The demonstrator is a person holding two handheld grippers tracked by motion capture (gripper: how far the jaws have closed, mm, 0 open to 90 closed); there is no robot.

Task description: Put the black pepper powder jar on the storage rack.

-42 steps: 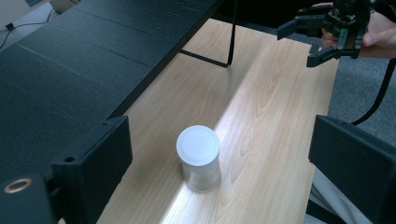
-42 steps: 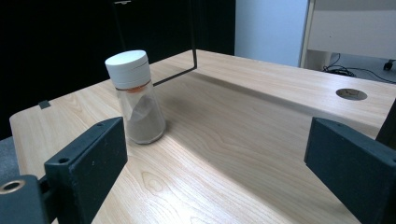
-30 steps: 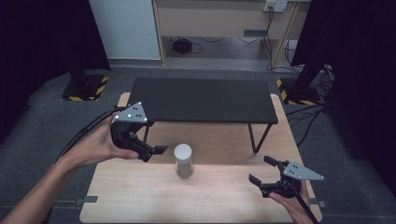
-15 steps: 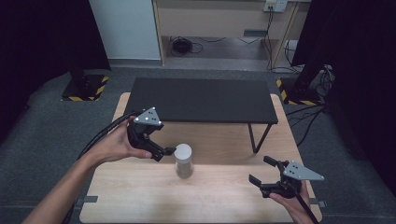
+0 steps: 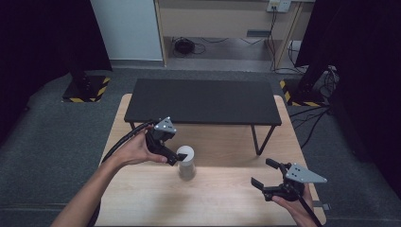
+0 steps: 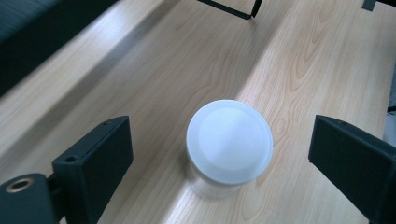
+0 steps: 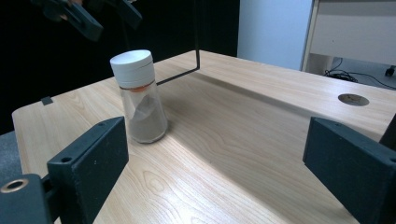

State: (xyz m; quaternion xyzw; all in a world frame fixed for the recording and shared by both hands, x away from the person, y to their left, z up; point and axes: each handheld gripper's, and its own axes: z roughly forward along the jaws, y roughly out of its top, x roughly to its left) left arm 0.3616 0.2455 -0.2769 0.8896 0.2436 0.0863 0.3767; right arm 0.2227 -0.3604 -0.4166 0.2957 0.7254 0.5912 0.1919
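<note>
Left gripper view: the jar (image 6: 229, 140) is seen upright on the wooden table (image 6: 299, 60), between the wide-open jaws, untouched. The right gripper (image 5: 270, 178), also spread open, is held at 4 o'clock, well apart.

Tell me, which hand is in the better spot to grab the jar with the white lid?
Probably the left. The left gripper hovers right above the jar, jaws open with the white lid between them in its view. The right gripper sits open far off near the table's corner.
</note>
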